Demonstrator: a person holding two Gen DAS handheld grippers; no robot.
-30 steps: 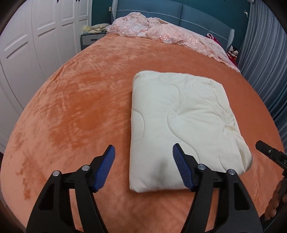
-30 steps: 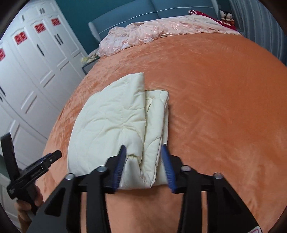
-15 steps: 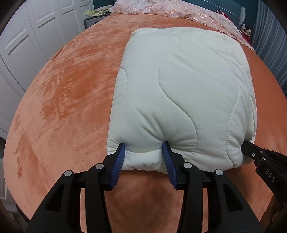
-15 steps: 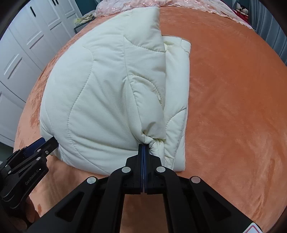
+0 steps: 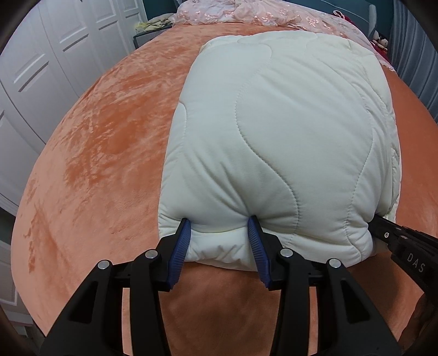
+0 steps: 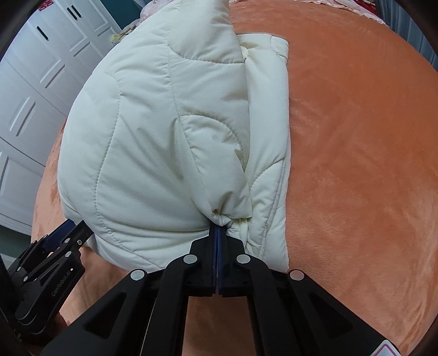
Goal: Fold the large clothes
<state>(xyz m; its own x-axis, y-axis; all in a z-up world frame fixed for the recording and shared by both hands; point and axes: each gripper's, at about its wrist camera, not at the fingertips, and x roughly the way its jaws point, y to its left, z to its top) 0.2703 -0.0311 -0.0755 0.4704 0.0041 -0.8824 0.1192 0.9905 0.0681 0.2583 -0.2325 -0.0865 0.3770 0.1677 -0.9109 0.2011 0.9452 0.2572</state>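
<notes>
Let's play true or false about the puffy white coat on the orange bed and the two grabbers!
1. The cream quilted coat lies folded on an orange blanket. True.
2. The right gripper stands wide open above the coat. False: its jaws are pinched shut on a bunched bit of the coat's near edge.
3. The left gripper has the coat's near edge squeezed between its blue pads. True.
4. The wardrobe doors are black. False: they are white.
5. A pink lacy cover lies at the far end of the bed. True.
</notes>
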